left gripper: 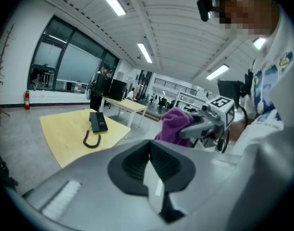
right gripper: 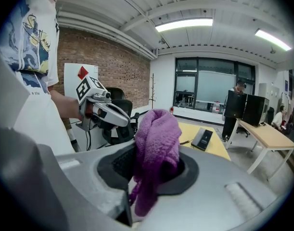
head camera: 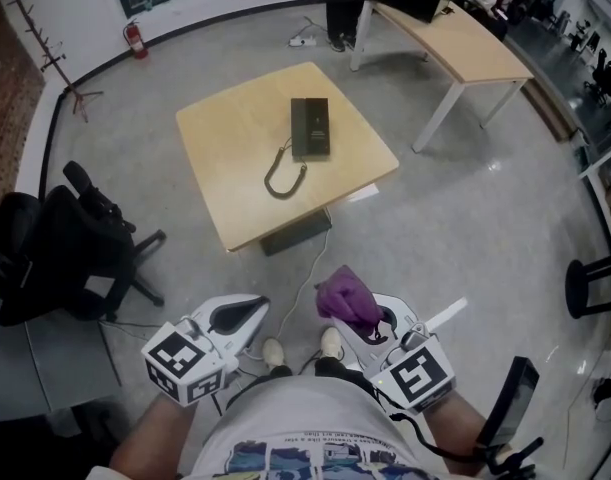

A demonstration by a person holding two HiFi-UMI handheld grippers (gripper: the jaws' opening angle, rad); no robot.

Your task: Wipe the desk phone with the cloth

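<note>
A black desk phone (head camera: 310, 128) lies on a square light-wood table (head camera: 225, 178) some way ahead of me, with its coiled cord (head camera: 283, 176) looped toward the near edge. My right gripper (head camera: 363, 320) is shut on a bunched purple cloth (head camera: 347, 300) that sticks up out of its jaws, held low near my body. The right gripper view has the cloth (right gripper: 156, 148) in front and the phone (right gripper: 203, 138) far behind it. My left gripper (head camera: 253, 310) is shut with nothing in it, beside the right one. Its own view shows the phone (left gripper: 98, 121) and the cloth (left gripper: 173, 124).
A black office chair (head camera: 65, 248) stands on the left of the grey floor. A dark box (head camera: 295, 233) and a cable lie under the table's near edge. A second long desk (head camera: 455, 43) is at the back right, and a black stool (head camera: 590, 283) at the right.
</note>
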